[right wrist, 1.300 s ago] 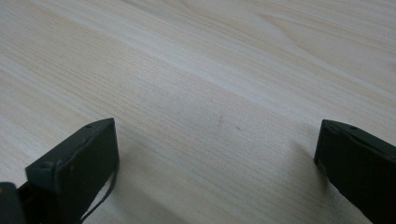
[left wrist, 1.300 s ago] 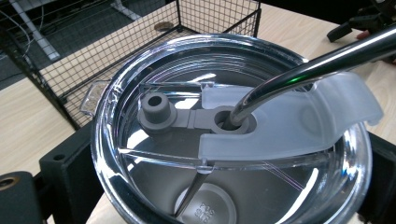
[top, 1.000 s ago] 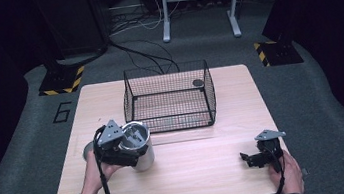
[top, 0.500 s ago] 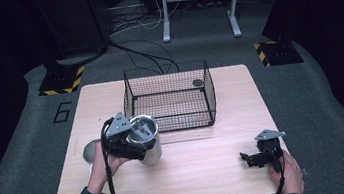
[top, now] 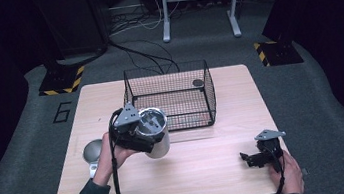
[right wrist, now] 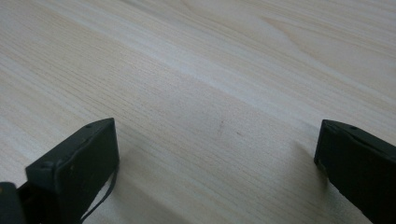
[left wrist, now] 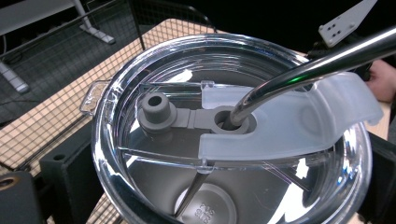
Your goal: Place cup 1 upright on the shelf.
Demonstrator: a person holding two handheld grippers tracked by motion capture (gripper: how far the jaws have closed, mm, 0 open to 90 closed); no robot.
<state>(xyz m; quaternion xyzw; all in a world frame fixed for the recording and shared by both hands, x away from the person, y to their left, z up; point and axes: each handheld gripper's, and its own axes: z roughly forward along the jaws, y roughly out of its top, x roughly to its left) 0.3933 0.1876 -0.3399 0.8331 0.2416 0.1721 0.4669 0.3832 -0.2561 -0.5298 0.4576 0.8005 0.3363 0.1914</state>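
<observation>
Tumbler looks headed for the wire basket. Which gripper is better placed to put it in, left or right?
Left, probably. The left gripper is shut on the steel tumbler, just in front of the wire basket. The right gripper sits open and empty near the table's front right corner, farther off.

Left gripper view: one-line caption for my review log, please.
Looking down through a tumbler's clear lid, metal straw through its hole, beside the wire basket.

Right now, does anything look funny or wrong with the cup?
Nothing looks spilled or broken. The steel tumbler sits tilted in the left gripper, its clear lid on and the metal straw leaning through it.
</observation>
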